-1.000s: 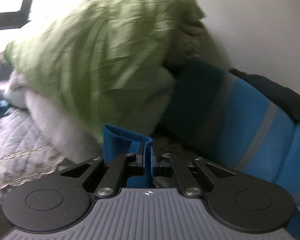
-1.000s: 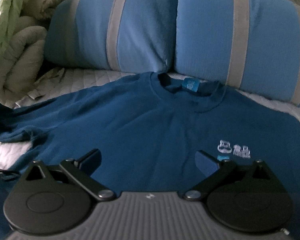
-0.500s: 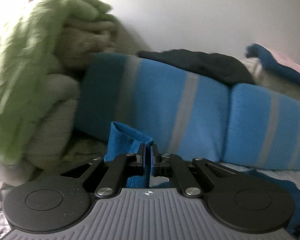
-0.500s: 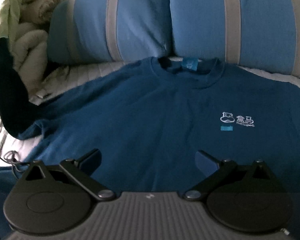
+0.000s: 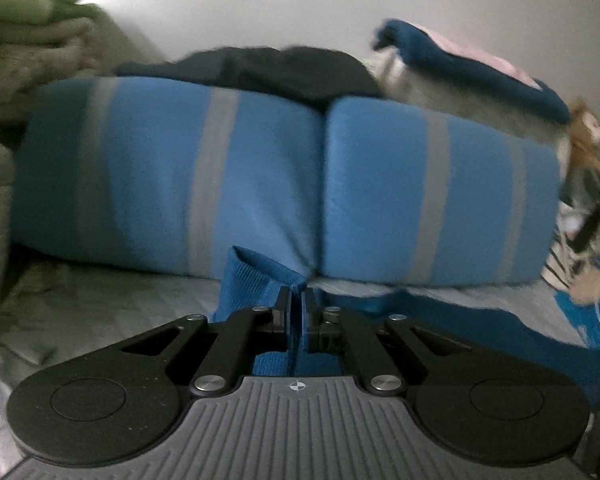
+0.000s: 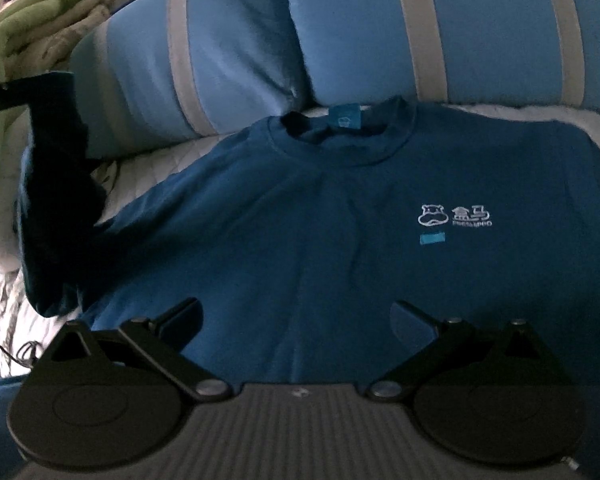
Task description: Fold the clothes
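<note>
I have the bed [image 6: 148, 160] under me, its quilted cover pale around the garment. Against the far side of it lie two blue pillows [image 5: 260, 176] with grey stripes, side by side and touching, with dark clothing [image 5: 268, 68] heaped on top of them and a green blanket pile [image 5: 16, 12] off to their left. In front of the pillows the blue sweatshirt [image 6: 300, 232] lies spread flat on the bed, chest up, its collar just short of the seam between the two pillows and a small white logo [image 6: 454, 216] on its chest. Its left sleeve [image 6: 52, 184] is lifted off the bed, hanging in the air to the left of the pillows. My left hand-held gripper [image 5: 298, 316] is clamped tight on the ribbed cuff [image 5: 256, 276] of that sleeve, the fabric pinched between its pads. My right hand-held gripper [image 6: 296, 320] is spread wide and holds nothing, poised over the lower front of the sweatshirt.
</note>
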`<state>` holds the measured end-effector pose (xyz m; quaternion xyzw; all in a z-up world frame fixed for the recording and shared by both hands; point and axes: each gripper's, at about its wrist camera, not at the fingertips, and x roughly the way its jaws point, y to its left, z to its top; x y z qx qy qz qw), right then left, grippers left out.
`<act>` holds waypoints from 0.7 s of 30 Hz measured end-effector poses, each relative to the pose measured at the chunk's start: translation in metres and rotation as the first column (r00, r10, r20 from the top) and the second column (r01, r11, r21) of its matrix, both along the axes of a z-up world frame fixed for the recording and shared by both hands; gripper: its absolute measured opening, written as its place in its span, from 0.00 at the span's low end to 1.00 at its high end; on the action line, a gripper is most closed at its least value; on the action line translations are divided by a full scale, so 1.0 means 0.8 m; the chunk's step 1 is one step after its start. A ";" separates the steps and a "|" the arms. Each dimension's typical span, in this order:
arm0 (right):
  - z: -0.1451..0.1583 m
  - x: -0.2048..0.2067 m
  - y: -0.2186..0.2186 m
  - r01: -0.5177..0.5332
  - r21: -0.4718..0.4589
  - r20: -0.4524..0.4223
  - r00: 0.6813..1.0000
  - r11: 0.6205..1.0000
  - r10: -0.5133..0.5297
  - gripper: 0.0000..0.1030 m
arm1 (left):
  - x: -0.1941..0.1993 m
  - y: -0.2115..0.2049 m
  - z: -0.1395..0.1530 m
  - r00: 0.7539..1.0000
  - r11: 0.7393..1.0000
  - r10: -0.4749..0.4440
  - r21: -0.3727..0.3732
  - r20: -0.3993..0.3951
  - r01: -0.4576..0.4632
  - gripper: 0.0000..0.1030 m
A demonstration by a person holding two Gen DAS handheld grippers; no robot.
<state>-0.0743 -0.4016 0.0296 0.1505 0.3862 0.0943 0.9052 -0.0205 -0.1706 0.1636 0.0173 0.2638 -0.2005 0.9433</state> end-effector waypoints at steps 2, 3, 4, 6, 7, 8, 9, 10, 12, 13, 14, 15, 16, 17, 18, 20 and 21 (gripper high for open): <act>-0.001 0.001 -0.001 -0.001 0.007 -0.004 1.000 1.000 0.001 1.00 | 0.000 -0.014 -0.012 1.000 1.000 -0.024 0.005 -0.012 0.024 0.05; -0.001 0.000 0.000 -0.005 0.005 -0.004 1.000 1.000 0.005 1.00 | 0.001 -0.020 -0.018 0.999 0.999 -0.034 0.009 -0.020 0.034 0.05; -0.001 0.000 0.001 -0.009 0.002 -0.003 1.000 1.000 0.009 1.00 | 0.001 -0.025 -0.024 0.999 0.999 -0.045 0.015 -0.029 0.046 0.05; -0.001 -0.001 0.004 -0.022 -0.011 0.001 1.000 1.000 0.022 1.00 | 0.001 -0.035 -0.035 0.996 0.997 -0.076 0.027 -0.043 0.077 0.07; -0.001 -0.001 0.006 -0.030 -0.019 0.003 1.000 0.999 0.030 1.00 | -0.001 -0.038 -0.040 0.994 0.994 -0.100 0.027 -0.048 0.102 0.10; -0.001 -0.001 0.008 -0.038 -0.028 0.006 0.999 0.999 0.038 1.00 | -0.002 -0.039 -0.043 0.992 0.993 -0.113 0.029 -0.050 0.114 0.15; -0.001 -0.001 0.010 -0.043 -0.033 0.007 0.999 0.999 0.043 1.00 | -0.003 -0.039 -0.044 0.992 0.993 -0.115 0.031 -0.049 0.117 0.30; -0.001 -0.001 0.011 -0.047 -0.038 0.007 0.999 0.998 0.047 1.00 | -0.004 -0.038 -0.045 0.992 0.992 -0.118 0.033 -0.048 0.120 0.50; -0.001 0.000 0.013 -0.054 -0.044 0.007 0.999 0.998 0.054 1.00 | -0.006 -0.037 -0.046 0.991 0.991 -0.124 0.037 -0.045 0.126 0.67; -0.001 0.000 0.013 -0.055 -0.043 0.007 0.998 0.998 0.055 1.00 | -0.006 -0.036 -0.047 0.991 0.991 -0.127 0.039 -0.044 0.129 0.69; -0.001 0.001 0.013 -0.055 -0.042 0.008 0.998 0.998 0.055 1.00 | -0.007 -0.035 -0.048 0.991 0.990 -0.130 0.041 -0.043 0.132 0.69; -0.002 0.001 0.012 -0.054 -0.042 0.008 0.998 0.998 0.055 1.00 | -0.008 -0.035 -0.049 0.990 0.990 -0.133 0.043 -0.042 0.135 0.69; -0.002 0.001 0.012 -0.055 -0.042 0.009 0.998 0.998 0.055 1.00 | -0.008 -0.032 -0.049 0.991 0.991 -0.128 0.040 -0.044 0.130 0.69; -0.002 0.001 0.012 -0.056 -0.042 0.010 0.998 0.998 0.056 1.00 | -0.006 -0.028 -0.049 0.992 0.992 -0.116 0.033 -0.048 0.118 0.69; -0.002 0.001 0.013 -0.058 -0.042 0.009 0.998 0.997 0.059 1.00 | -0.006 -0.022 -0.047 0.993 0.994 -0.106 0.027 -0.052 0.107 0.69; -0.002 0.000 0.014 -0.065 -0.044 0.006 0.998 0.997 0.065 1.00 | -0.006 -0.005 -0.044 0.995 0.996 -0.086 0.018 -0.058 0.087 0.69; -0.001 0.000 0.015 -0.069 -0.046 0.006 0.998 0.997 0.069 1.00 | -0.007 0.003 -0.043 0.995 0.997 -0.081 0.014 -0.059 0.082 0.69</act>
